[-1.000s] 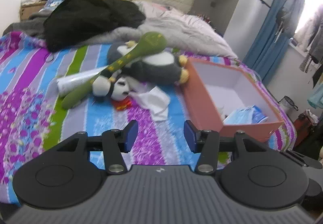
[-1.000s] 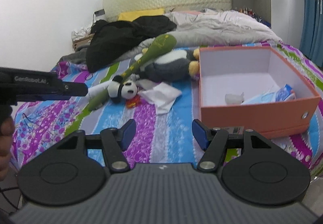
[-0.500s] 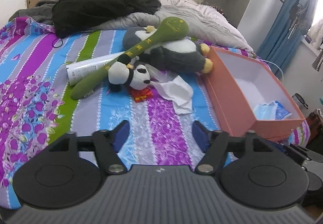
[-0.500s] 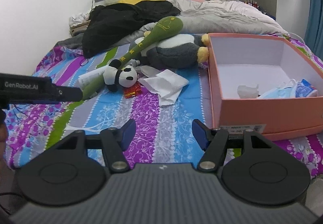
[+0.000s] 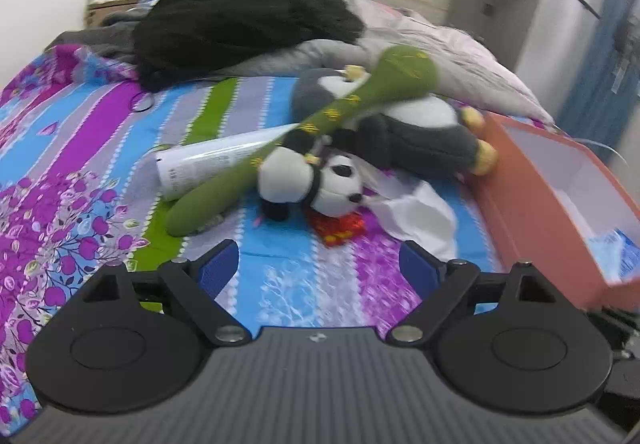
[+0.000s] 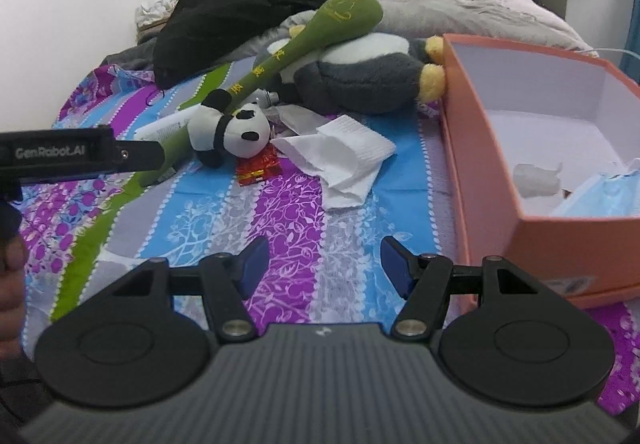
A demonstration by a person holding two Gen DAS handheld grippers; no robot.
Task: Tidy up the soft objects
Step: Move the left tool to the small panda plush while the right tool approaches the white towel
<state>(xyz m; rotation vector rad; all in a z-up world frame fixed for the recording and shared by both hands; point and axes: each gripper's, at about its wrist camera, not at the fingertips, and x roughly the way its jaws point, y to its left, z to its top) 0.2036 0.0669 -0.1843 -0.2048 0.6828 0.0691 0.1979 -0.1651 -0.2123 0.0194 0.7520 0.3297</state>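
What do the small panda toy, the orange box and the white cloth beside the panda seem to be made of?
Small panda toy: plush fabric, by its fuzzy matte pile and soft rounded shape. Orange box: likely cardboard, with stiff thin straight walls, matte orange outside and white inside. White cloth: thin, limp and creased, faintly ribbed; fabric or tissue, unclear.

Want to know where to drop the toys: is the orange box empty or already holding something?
Not empty. The open orange box holds a blue face mask and a small white wad; most of its floor is bare.

Both wrist cameras look low across the bed toward 12 o'clock. They share the small panda; the box sits at 2 o'clock.
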